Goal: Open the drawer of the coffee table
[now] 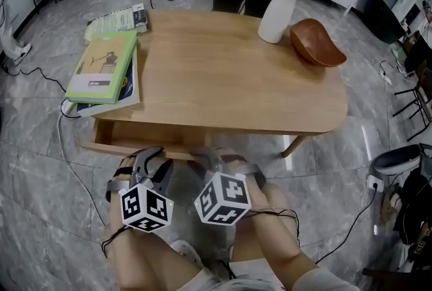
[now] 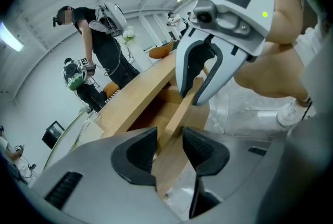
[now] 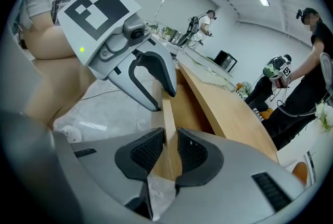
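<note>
The light wooden coffee table [image 1: 229,73] has a shallow drawer [image 1: 135,146] at its front left, pulled out a little way. Both grippers sit side by side at the drawer's front panel. My left gripper [image 1: 152,160] straddles the panel [image 2: 174,119]; its jaws stand wider than the panel, with slight gaps at the pads. My right gripper [image 1: 214,160] is just to the right of it, and its pads [image 3: 148,150] lie against both faces of the panel [image 3: 169,119]. In each gripper view the other gripper shows further along the same panel.
A stack of books [image 1: 104,70] and a magazine [image 1: 118,18] lie on the table's left end. A white vase [image 1: 278,13] and a brown bowl [image 1: 317,43] stand at the far right. Cables [image 1: 64,141] cross the floor. People stand beyond the table.
</note>
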{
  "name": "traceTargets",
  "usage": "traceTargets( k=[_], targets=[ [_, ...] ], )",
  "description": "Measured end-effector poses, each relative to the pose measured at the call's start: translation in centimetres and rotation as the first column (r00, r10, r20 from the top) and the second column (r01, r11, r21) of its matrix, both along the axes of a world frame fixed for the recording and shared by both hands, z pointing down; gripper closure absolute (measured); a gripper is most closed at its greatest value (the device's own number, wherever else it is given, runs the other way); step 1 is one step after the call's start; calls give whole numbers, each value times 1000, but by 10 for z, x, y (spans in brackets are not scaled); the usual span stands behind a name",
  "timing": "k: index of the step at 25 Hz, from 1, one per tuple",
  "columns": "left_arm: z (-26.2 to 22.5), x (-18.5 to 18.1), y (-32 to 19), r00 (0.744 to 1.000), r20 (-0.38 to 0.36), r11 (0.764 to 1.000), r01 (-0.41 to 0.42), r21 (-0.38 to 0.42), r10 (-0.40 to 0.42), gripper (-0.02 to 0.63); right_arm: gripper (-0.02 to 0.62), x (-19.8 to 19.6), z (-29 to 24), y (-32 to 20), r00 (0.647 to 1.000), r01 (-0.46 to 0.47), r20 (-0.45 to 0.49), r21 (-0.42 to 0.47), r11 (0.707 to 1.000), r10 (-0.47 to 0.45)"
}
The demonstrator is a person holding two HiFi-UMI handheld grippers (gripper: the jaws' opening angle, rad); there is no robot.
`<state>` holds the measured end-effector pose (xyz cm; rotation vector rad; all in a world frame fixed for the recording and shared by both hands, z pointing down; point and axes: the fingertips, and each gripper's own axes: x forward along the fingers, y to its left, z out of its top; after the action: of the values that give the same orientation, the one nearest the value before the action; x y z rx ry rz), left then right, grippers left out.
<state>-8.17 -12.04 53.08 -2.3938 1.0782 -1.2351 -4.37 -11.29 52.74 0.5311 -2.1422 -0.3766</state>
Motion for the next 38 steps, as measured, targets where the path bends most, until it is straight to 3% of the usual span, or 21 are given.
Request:
traceTargets(
  k=[38],
  targets=[
    [2, -6, 42, 998, -67, 995, -23, -94, 17, 458, 512, -4, 3, 43, 999, 27, 41, -84, 996, -24]
  ],
)
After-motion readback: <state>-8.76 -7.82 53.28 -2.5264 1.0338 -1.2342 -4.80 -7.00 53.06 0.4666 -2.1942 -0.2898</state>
